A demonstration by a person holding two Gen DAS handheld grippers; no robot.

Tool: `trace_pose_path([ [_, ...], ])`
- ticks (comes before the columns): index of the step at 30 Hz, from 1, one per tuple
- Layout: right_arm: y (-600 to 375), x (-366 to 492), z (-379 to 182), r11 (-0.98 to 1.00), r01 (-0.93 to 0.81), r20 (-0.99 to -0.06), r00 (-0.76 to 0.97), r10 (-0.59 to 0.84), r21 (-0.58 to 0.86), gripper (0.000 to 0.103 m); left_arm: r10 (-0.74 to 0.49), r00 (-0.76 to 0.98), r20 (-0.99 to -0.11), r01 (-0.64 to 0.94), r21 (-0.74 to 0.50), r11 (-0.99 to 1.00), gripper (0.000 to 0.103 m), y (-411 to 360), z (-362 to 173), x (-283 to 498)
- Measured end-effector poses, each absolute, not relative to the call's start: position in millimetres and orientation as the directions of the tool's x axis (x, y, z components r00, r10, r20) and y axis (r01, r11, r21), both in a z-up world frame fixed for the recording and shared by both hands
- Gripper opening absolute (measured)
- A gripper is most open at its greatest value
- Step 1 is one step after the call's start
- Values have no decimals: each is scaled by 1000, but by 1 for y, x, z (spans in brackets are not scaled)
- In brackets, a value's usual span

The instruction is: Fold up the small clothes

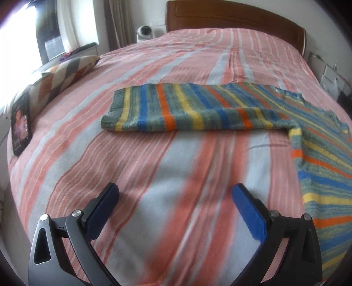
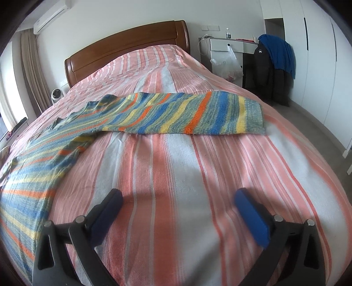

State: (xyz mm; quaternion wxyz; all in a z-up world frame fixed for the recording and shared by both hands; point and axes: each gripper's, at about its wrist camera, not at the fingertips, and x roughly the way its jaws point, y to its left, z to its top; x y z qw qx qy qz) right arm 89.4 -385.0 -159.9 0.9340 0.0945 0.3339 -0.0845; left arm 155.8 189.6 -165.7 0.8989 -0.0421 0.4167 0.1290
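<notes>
From your left wrist cam, the striped sweater (image 1: 198, 110) runs off the frame at 3 o'clock, so you only get one sleeve laid flat across the middle plus part of the body. The left gripper (image 1: 175, 191) has its jaws spread wide, nothing between them, over the bare pink-striped bedspread (image 1: 154, 176). There's a patterned pillow (image 1: 63, 74) and a dark book (image 1: 21, 123) at 9 o'clock, its cover too blurry to read. The wooden headboard (image 1: 231, 19) is at 12.

On the right wrist cam, the sweater (image 2: 176, 114) is cut off at 8 o'clock. The right gripper (image 2: 178, 195) is wide open too, holding nothing. A chair piled with jackets (image 2: 272, 66) sits at 2 o'clock.
</notes>
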Motion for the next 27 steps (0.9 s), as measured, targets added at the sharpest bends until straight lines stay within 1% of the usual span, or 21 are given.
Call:
trace_pose_path([
  [2,-385,90,-160,969,219,-638,764,-96,117,102,173,632,-755,-214,45,976,103,179,-159,157],
  [6,-385,90,-160,968,219,-639,764,-95,118,102,144,722,-677,-97,108,989,103,148,-137,160],
  [7,-386,90,-160,969,218,-638,764,-94,119,102,123,731,-671,-77,99,992,103,145,-134,164],
  [9,-386,90,-161,969,218,-638,764,-95,118,102,53,729,-683,-43,32,999,103,147,-134,176],
  [11,-386,90,-161,969,218,-638,764,-95,117,102,54,719,-693,-69,5,998,103,155,-140,189],
  [13,-386,90,-161,969,218,-638,764,-95,118,102,93,645,-758,-119,21,993,103,165,-162,208],
  [14,-386,90,-161,969,219,-638,764,-95,117,102,84,607,-790,-125,9,992,103,167,-172,214],
  [15,-386,90,-161,969,218,-638,764,-95,117,102,58,603,-796,-128,-24,992,103,172,-176,219],
  [16,-386,90,-161,969,218,-638,764,-95,117,102,53,614,-788,-133,-36,990,103,174,-175,219],
  [21,-386,91,-161,969,218,-638,764,-96,116,102,62,649,-758,-113,-15,994,103,174,-176,218],
  [27,-385,90,-161,969,218,-638,764,-95,116,102,61,652,-756,-113,-18,993,103,174,-177,218],
])
